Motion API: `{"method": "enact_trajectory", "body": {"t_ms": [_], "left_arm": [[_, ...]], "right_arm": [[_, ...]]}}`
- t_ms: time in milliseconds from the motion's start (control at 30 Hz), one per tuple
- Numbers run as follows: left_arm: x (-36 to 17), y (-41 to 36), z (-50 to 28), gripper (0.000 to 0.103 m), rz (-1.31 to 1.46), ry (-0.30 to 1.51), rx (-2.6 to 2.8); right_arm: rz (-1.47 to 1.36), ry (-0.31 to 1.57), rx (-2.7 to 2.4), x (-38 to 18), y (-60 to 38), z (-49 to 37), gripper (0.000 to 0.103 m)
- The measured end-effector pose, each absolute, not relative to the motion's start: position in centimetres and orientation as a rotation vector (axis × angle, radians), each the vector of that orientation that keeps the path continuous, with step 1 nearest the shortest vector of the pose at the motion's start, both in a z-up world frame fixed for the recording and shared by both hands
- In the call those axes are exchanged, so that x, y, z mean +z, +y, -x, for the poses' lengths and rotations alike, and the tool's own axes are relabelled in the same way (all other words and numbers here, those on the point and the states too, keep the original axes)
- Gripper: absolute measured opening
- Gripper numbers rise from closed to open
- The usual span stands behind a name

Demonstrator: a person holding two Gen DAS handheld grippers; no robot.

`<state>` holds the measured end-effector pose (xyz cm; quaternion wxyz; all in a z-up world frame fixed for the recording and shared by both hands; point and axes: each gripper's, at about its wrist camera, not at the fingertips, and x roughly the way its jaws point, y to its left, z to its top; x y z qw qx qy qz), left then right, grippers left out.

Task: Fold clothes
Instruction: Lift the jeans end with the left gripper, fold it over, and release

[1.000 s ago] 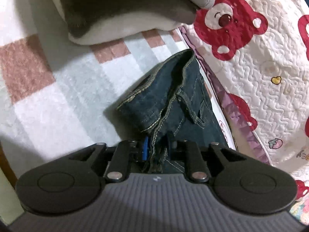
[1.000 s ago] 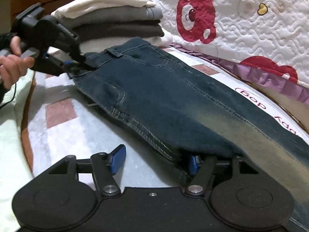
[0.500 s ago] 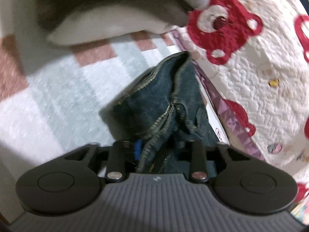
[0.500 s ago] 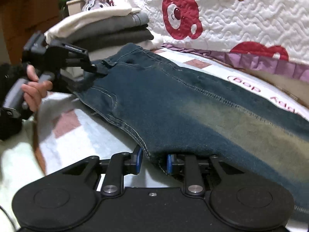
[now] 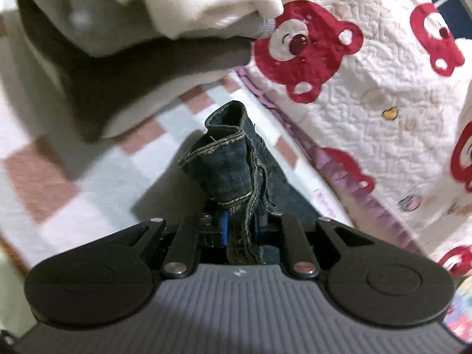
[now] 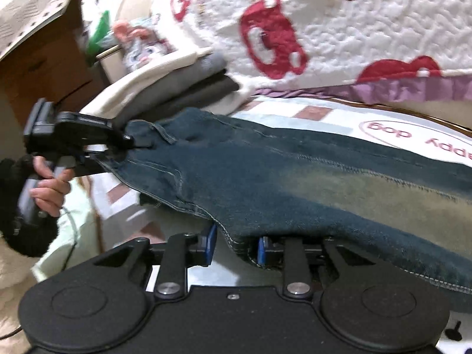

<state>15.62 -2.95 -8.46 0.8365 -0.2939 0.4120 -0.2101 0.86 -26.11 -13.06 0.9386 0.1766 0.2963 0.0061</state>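
I have the dark blue denim jeans (image 6: 295, 177) pinched at two places, and they hang stretched between my tools above the pink-and-white checked bed cover (image 5: 73, 183). The left gripper (image 5: 239, 230) has its blue-padded jaws nearly closed on a bunched fold of the waistband, stitched hem standing up right in front of the lens. The right gripper (image 6: 236, 243) sits further down, at the seam edge near the crotch; its jaws stand part-way closed with the seam between them, and I judge the cloth is clamped, though the contact itself is shadowed.

Denim like this is heavy and fairly stiff for cloth, so I expect it to sag under its own weight yet keep a crease well. Thick seams and the waistband are the surest places to grip; they should not slip.

The stack of folded grey and cream garments (image 6: 177, 85) lies just beyond the waistband, with the white quilt with red bears (image 5: 368, 88) to the right.
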Motion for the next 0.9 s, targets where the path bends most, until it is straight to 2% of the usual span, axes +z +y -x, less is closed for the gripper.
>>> {"method": "enact_trajectory", "body": {"t_ms": [267,500,600,733,900], "left_arm": [[-6.0,1.4,-11.8,0.014,0.373,0.791,-0.306],[-7.3,3.3,-11.6,0.016,0.394,0.856,-0.229],[-7.0,2.3,-11.4,0.021,0.349,0.854,-0.229],[-6.1,0.9,-11.0,0.039,0.328,0.842,-0.276],[-5.0,-0.8,-10.4,0.040,0.301,0.826,-0.335]], "right_arm": [[-0.413,0.622,0.099,-12.3,-20.0,-1.0,0.031],[-0.366,0.697,0.103,-14.4,-16.9,-1.6,0.032],[-0.363,0.712,0.078,-15.0,-16.4,-1.3,0.038],[-0.331,0.742,0.077,-15.6,-15.8,-0.3,0.047],[-0.245,0.807,0.111,-16.1,-16.7,0.7,0.050]]}}
